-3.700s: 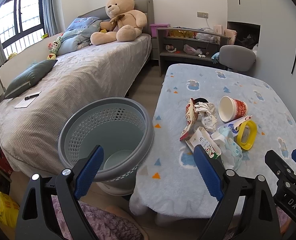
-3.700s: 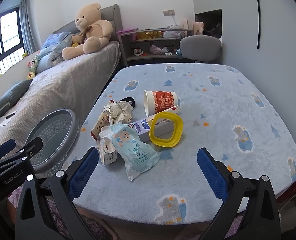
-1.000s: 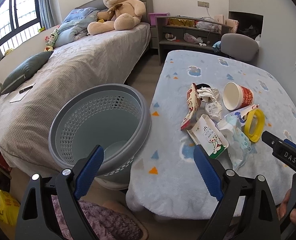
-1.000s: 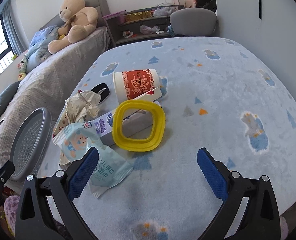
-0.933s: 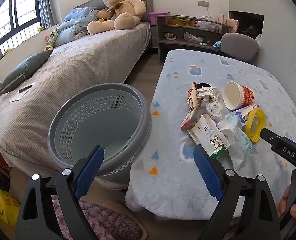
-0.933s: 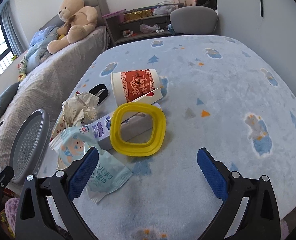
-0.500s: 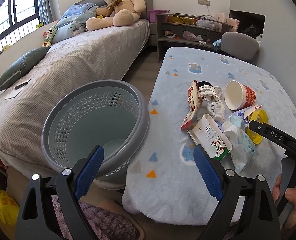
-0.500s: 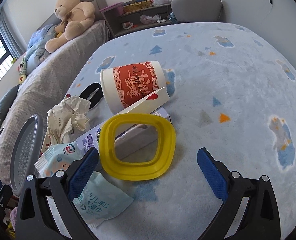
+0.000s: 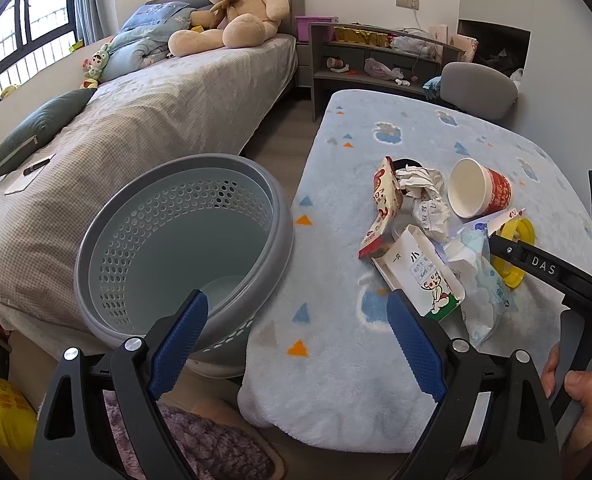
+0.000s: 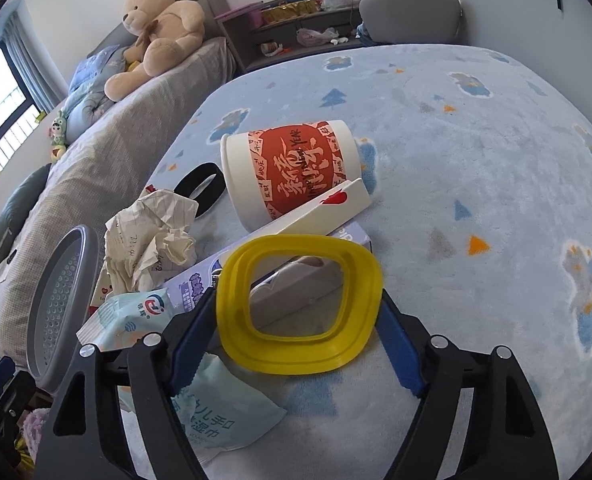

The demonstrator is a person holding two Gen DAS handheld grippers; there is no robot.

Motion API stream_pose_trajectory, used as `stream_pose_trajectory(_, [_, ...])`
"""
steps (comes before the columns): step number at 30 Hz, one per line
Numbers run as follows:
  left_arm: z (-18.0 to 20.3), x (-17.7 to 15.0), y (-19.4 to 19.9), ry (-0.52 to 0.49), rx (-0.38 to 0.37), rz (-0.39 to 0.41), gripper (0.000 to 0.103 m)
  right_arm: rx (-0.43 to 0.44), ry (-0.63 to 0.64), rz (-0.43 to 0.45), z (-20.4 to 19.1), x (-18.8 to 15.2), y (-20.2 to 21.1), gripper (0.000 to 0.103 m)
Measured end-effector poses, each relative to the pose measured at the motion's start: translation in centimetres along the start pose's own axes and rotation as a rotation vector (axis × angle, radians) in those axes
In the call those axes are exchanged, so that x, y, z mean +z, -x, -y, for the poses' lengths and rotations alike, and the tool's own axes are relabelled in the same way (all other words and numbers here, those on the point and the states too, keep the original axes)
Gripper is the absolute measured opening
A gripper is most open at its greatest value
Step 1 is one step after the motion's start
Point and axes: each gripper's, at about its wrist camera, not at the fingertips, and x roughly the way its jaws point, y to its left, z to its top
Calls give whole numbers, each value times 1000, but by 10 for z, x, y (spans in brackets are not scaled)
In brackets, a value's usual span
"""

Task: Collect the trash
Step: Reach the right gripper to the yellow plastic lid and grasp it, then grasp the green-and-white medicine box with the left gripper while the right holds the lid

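Right gripper (image 10: 298,312) straddling yellow ring (image 10: 298,304) at centre of its view; jaws just been closing, blue pads lying against ring's sides at 9 and 3 o'clock. Ring lying on table (image 10: 476,160), leaning on box (image 10: 296,220). Cup (image 10: 292,168) lying at 12 o'clock of ring, wipes pack (image 10: 216,408) at 7 o'clock. Left gripper (image 9: 296,344) hovering, jaws standing wide, nothing between. Bin (image 9: 184,248) sitting at 9 o'clock of table.

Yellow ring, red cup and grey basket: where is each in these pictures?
yellow ring (image 10: 362,276): right wrist view, its right rim.
red cup (image 10: 292,168): right wrist view, printed side wall.
grey basket (image 9: 284,220): left wrist view, its right rim.
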Motion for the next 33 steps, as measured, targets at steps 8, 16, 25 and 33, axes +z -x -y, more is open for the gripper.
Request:
stream_pose_trajectory(8, [-1, -1, 1, 4, -8, -5, 87, 13, 3, 12, -2, -5, 10, 68])
stream_pose_trajectory(16, [8, -2, -1, -14, -38, -21, 87, 12, 0, 30, 8, -19, 36, 68])
stream_pose_trajectory(25, [36, -11, -20, -54, -98, -77, 87, 12, 2, 28, 19, -47, 59, 68])
stream_pose_trajectory(33, [53, -15, -32, -74, -92, -100, 87, 38, -16, 57, 28, -51, 68, 68])
